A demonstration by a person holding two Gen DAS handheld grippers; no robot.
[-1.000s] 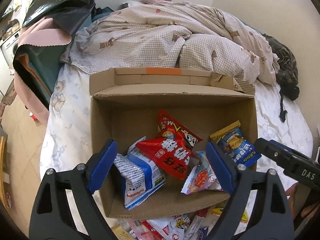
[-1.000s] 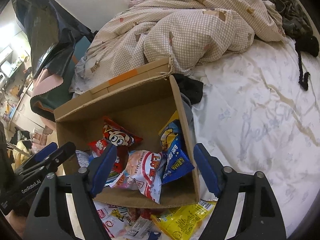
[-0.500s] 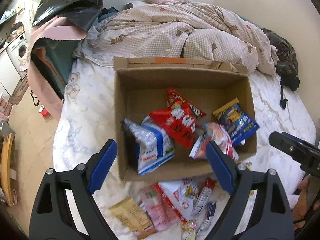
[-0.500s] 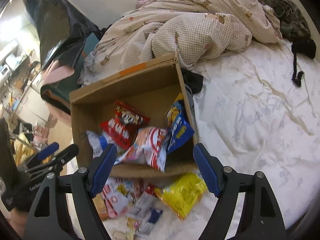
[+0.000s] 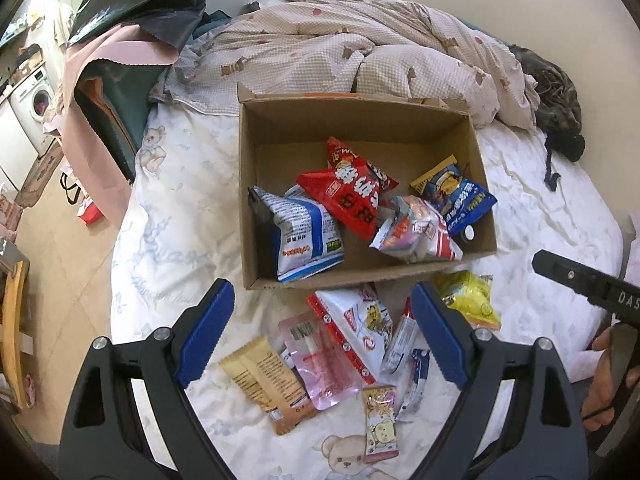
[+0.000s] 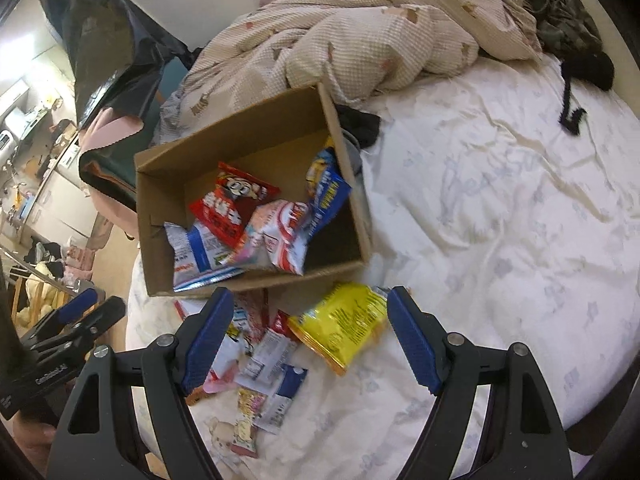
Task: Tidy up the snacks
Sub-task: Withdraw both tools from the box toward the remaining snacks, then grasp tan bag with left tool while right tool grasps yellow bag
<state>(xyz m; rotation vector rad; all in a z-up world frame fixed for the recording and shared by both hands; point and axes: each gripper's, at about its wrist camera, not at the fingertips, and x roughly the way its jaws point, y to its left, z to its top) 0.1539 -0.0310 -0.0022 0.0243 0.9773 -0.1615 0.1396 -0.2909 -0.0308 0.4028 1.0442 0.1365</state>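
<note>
An open cardboard box (image 5: 280,128) (image 6: 160,184) sits on the bed and holds several snack bags, among them a red one (image 5: 348,200), a white and blue one (image 5: 304,232) and a blue one (image 5: 460,196). More snacks lie loose on the sheet in front of it: a yellow bag (image 6: 344,324) (image 5: 468,296), a white and red pack (image 5: 356,320), a pink pouch (image 5: 320,364) and a tan packet (image 5: 264,380). My left gripper (image 5: 320,332) is open and empty above the loose snacks. My right gripper (image 6: 310,336) is open and empty above the yellow bag.
A checked duvet (image 5: 360,52) is bunched behind the box. Dark clothing (image 6: 560,20) lies at the bed's far right. The white sheet (image 6: 500,200) stretches to the right. The floor and a washing machine (image 5: 36,100) lie to the left.
Both grippers have pulled back and up from the box. The loose snacks in front of the box have come into view. Both stay open and empty.
</note>
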